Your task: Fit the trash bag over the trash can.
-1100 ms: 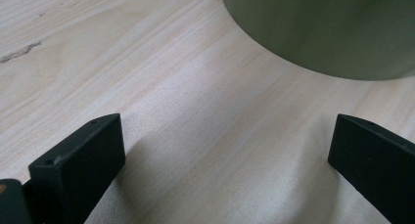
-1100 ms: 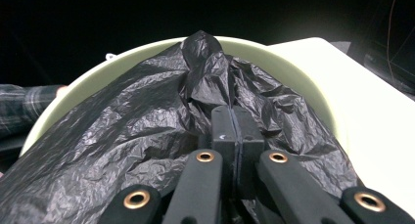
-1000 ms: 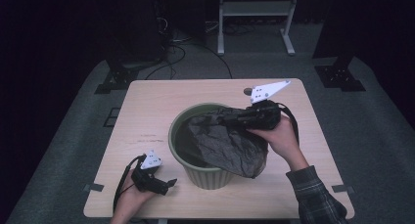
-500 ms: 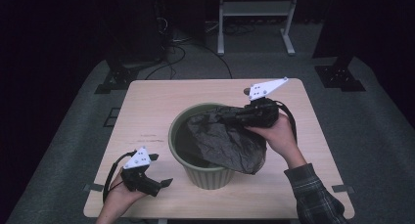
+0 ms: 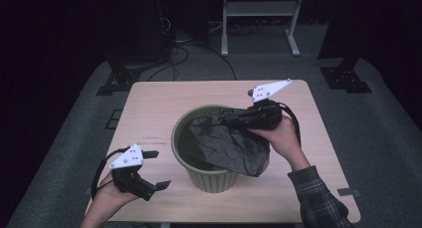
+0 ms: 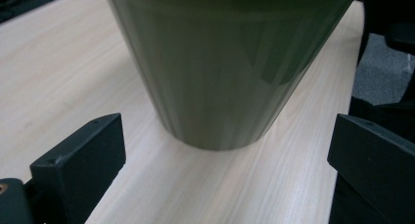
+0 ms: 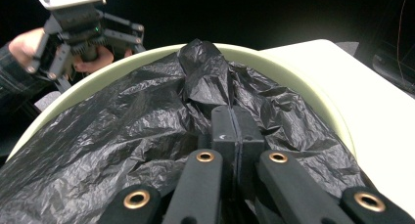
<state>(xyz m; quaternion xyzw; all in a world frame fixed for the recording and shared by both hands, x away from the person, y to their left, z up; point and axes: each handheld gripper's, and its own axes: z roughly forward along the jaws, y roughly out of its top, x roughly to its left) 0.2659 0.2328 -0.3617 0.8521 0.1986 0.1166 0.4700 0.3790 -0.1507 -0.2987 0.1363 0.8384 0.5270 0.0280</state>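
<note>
While the right gripper (image 5: 238, 119) keeps its jaws pinched together on a fold of the black bag (image 5: 226, 143), the person's right hand (image 5: 278, 137) rests over the far right rim of the green bin (image 5: 209, 177), and from where I stand that grip looks meant to keep the plastic from sliding down inside. In the right gripper view the jaws meet flat with crumpled film bunched around them, and the bag (image 7: 122, 131) spreads across the bin's mouth, draping out over the near right edge but not yet pulled over the rim on the left. The left gripper (image 5: 158, 169) hangs with its jaws wide apart and nothing between them, lifted clear of the table (image 5: 149, 108) just beside the bin's left wall; its own view looks at that ribbed wall (image 6: 230, 72) low down, close but not touching. I'd judge the left one is placed there to take the loose edge on its side, so that the liner can be stretched round the rim. The bin stands near the middle of the table, toward the front edge.
</note>
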